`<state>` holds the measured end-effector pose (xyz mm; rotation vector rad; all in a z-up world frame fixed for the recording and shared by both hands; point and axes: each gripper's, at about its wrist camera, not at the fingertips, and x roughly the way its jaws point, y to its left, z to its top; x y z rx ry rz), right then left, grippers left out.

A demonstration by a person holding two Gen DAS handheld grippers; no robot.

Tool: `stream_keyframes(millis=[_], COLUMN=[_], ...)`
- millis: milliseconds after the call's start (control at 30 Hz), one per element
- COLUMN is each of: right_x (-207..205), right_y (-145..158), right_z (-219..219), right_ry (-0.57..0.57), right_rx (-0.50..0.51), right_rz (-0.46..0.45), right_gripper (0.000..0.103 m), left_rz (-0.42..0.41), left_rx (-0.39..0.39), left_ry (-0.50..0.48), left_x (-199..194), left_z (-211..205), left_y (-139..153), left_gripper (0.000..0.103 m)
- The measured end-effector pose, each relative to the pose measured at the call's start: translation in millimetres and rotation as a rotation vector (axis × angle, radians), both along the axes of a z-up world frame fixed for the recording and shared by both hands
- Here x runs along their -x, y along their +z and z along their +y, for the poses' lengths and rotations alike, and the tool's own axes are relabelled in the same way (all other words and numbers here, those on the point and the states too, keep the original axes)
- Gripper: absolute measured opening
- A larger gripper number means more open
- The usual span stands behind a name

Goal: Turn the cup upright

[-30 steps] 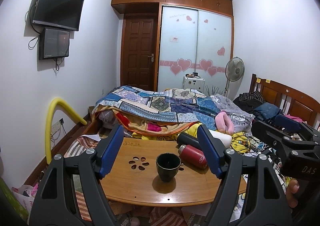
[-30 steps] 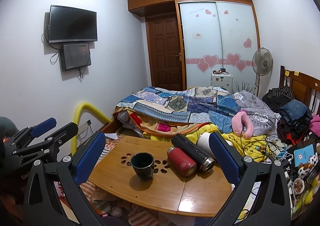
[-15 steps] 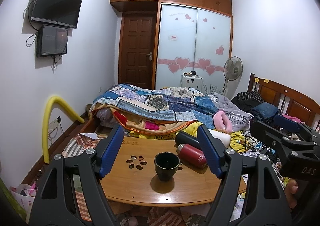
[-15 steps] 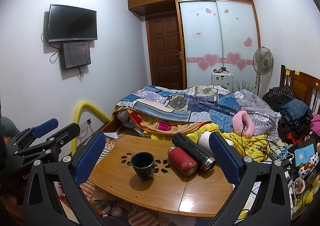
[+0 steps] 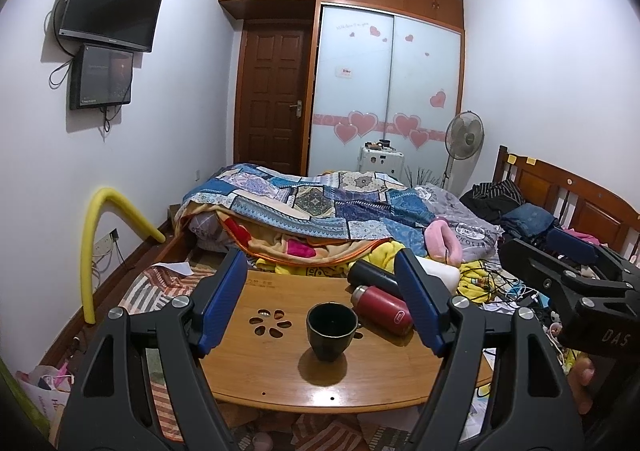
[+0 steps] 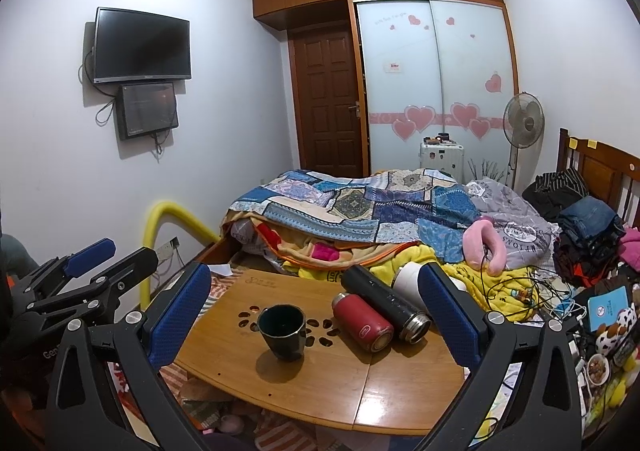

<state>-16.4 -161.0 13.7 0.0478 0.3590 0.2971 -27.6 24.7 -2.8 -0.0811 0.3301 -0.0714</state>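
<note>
the cup stands upright near the middle of the wooden table, mouth up, so the flip looks done and nothing seems left but to pull away. just beyond it to the right lie a red flask and a black flask. the left claw and right claw hang back from the table, both spread wide, holding nothing.

Red flask lies touching black flask on table.
</note>
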Motion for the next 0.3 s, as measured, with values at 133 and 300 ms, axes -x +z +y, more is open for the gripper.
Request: stream_keyframes(millis=[133, 300], right_x=[-0.9, -2.6], right_y=[-1.3, -2.2], right_z=[0.0, -0.1], right_ry=[-0.003, -0.005], right_rx=[-0.003, -0.003], right_rz=[0.006, 0.012], right_gripper=[0.103, 0.103], left_rz=[-0.001, 0.006], left_rx=[-0.003, -0.001], left_ry=[0.009, 0.013], left_x=[-1.6, -2.9], left_z=[-0.4, -0.8], left_y=[0.5, -0.5], left_gripper=[0.075, 0.075])
